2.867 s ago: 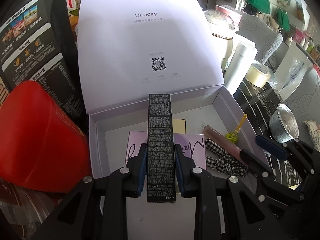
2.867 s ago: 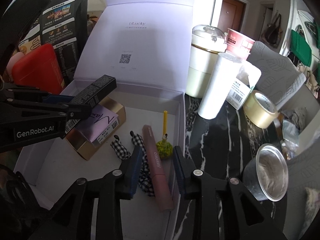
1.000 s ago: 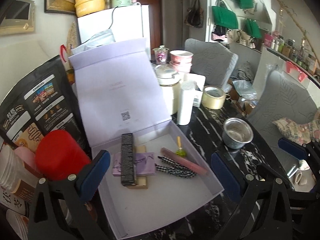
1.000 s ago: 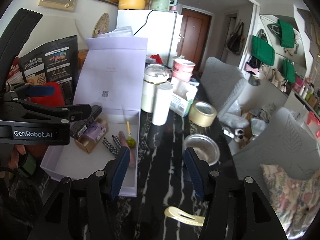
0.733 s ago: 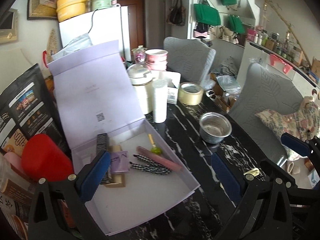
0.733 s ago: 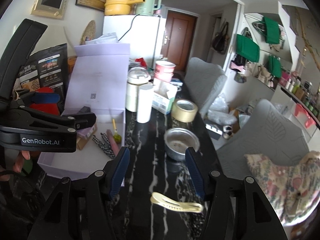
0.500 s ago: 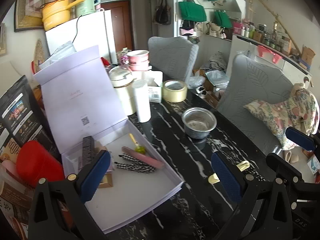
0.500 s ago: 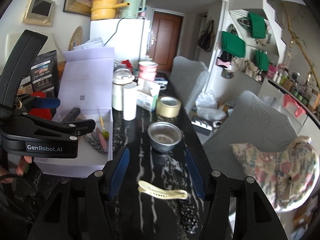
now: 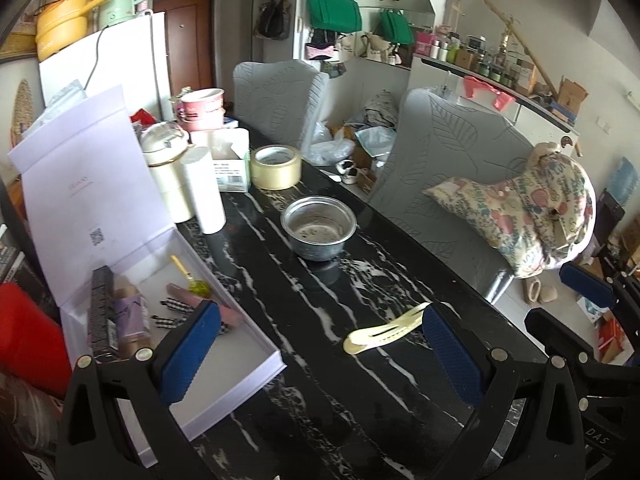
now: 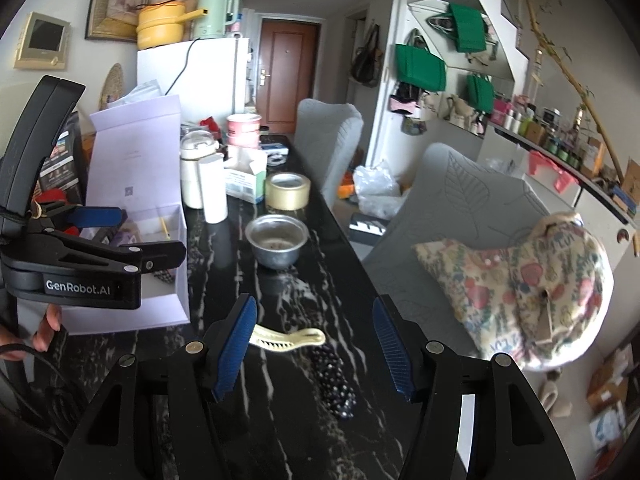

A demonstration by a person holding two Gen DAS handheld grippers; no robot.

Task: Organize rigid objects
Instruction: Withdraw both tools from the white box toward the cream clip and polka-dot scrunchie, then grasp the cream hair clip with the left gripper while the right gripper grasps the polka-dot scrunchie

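Note:
An open lavender box (image 9: 240, 376) at the table's left holds a slim black carton (image 9: 100, 314), a purple and gold carton (image 9: 134, 316), a pink tube (image 9: 230, 314) and a checked bow (image 9: 172, 316). A pale yellow hair clip (image 9: 384, 330) lies on the black marble table, right of the box. My left gripper (image 9: 320, 348) is open wide and holds nothing. My right gripper (image 10: 314, 346) is open above the hair clip (image 10: 286, 340), with a dark beaded piece (image 10: 334, 376) beside the clip. The left gripper (image 10: 140, 236) hangs over the box (image 10: 120, 320).
Behind the clip stand a steel bowl (image 9: 318, 232), a tape roll (image 9: 276, 166), a white tumbler (image 9: 206, 196), a cream jar (image 9: 166, 168) and a tissue carton (image 9: 230, 160). A red container (image 9: 28, 332) stands left of the box. Grey chairs (image 9: 452, 184) line the table's right side.
The left gripper let go of the black carton, which now lies in the box. Both grippers drew back and swung right, bringing the hair clip and table front into view.

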